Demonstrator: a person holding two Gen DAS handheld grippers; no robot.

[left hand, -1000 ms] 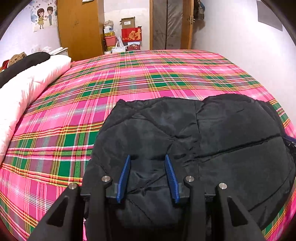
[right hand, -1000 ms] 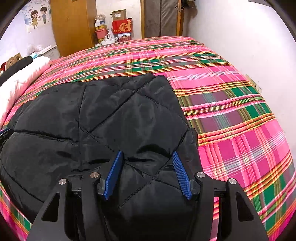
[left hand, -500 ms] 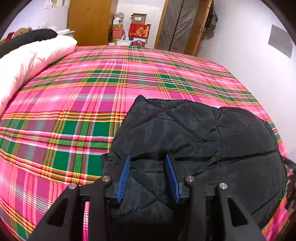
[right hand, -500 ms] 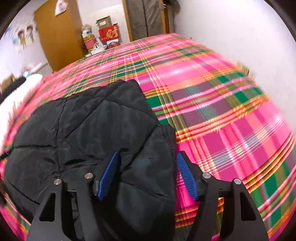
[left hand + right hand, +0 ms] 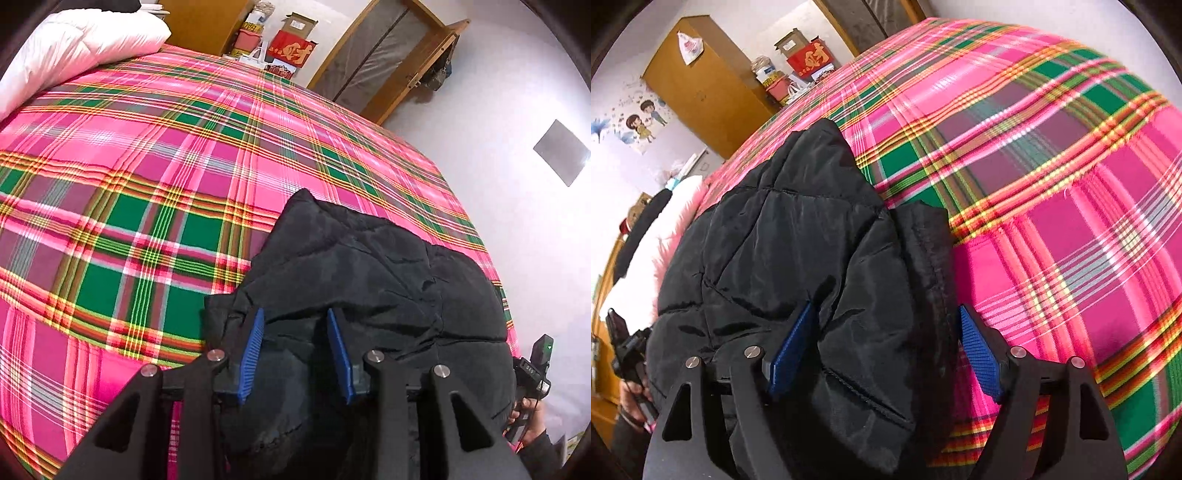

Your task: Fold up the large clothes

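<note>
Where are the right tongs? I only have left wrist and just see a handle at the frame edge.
Observer: The right tongs straddle the side edge of the black jacket, with one pad over the jacket and the other over the plaid sheet.
Operator: Gripping?
Observer: No. The jaws are wide and have just been opening. The jacket edge lies between them, unpressed.
Operator: Is that edge tidy?
Observer: Not quite. A narrow lower layer sticks out from under the top layer along that side.
</note>
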